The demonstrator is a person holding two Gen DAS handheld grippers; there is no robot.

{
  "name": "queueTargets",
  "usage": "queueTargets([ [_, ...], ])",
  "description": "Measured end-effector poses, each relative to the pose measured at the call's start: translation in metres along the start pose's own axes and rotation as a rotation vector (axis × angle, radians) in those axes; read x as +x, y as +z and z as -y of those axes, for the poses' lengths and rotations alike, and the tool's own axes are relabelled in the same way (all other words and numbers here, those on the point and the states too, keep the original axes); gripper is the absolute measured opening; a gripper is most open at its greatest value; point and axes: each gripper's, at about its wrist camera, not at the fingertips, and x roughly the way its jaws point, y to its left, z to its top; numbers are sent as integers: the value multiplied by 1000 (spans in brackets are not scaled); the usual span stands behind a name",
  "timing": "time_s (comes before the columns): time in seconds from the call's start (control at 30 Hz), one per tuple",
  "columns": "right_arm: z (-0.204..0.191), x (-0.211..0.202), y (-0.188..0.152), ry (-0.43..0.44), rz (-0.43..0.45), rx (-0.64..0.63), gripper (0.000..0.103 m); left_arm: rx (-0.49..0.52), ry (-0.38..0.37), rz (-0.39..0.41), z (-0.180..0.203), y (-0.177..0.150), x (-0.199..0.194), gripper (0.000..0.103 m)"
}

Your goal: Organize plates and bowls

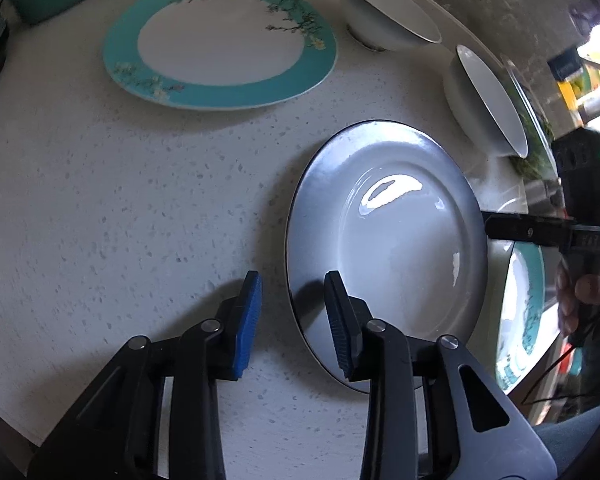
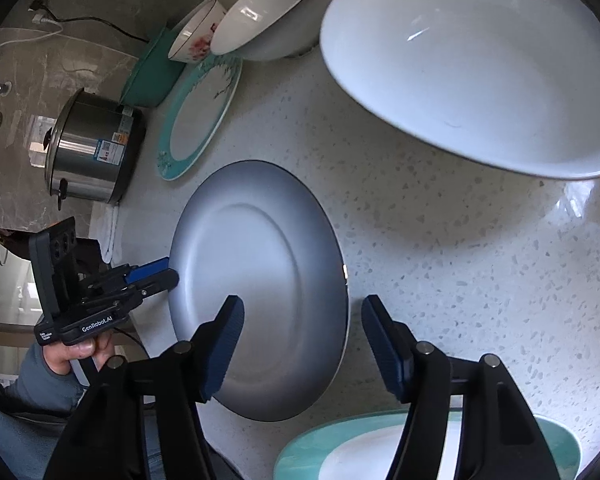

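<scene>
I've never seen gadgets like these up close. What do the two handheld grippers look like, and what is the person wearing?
Each gripper has black, angular linkage arms with silver pivot pins and two fingers faced with ribbed blue pads. The left gripper, seen from the other camera, carries a boxy black camera block and white "GenRobot.AI" lettering on its body. The right gripper trails a thin black cable. The sleeve is grey-blue.

The right gripper [image 2: 302, 344] straddles the near rim of a grey round glazed plate [image 2: 260, 280] on the speckled white counter [image 2: 460, 260], jaws apart; the left gripper [image 2: 170, 272] meets its far edge
</scene>
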Motion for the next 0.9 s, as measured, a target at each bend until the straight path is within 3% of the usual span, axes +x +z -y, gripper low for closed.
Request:
queueTargets([
  [0.2,-11,8,1,-19,-54,-41,62,19,2,0,12,-2,6,24],
  [0.3,-8,7,3,-34,-54,-25,44,10,0,12,12,-1,6,23],
  [0.37,-2,6,3,-60,-54,-4,21,16,11,13,12,0,5,23],
  [0.9,1,5,-7,-69,-28,29,20,6,83,18,16,6,4,24],
])
